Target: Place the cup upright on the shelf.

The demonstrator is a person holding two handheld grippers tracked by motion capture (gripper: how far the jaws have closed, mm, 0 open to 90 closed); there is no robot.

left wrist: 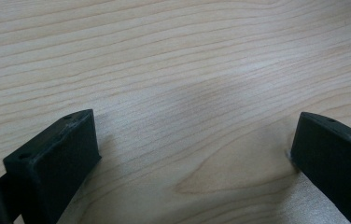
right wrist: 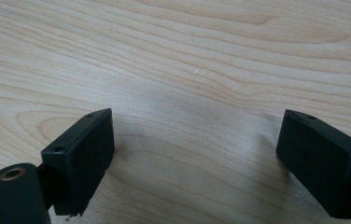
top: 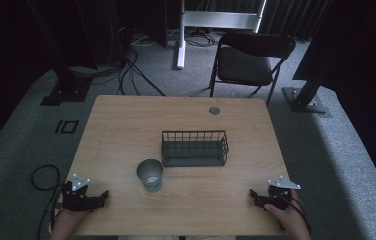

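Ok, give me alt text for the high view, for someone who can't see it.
A pale wooden table holds a dark green wire basket at its centre, with a grey-green metal cup standing upright just in front of it to the left. At the near edge, a person's hands rest a black left claw and right claw on the tabletop, both away from the cup.

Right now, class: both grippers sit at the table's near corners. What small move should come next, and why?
Probably the left gripper should ease toward the metal cup. Its jaws stand open with nothing between them, and the cup stands upright nearer it than the right gripper, beside the wire basket.
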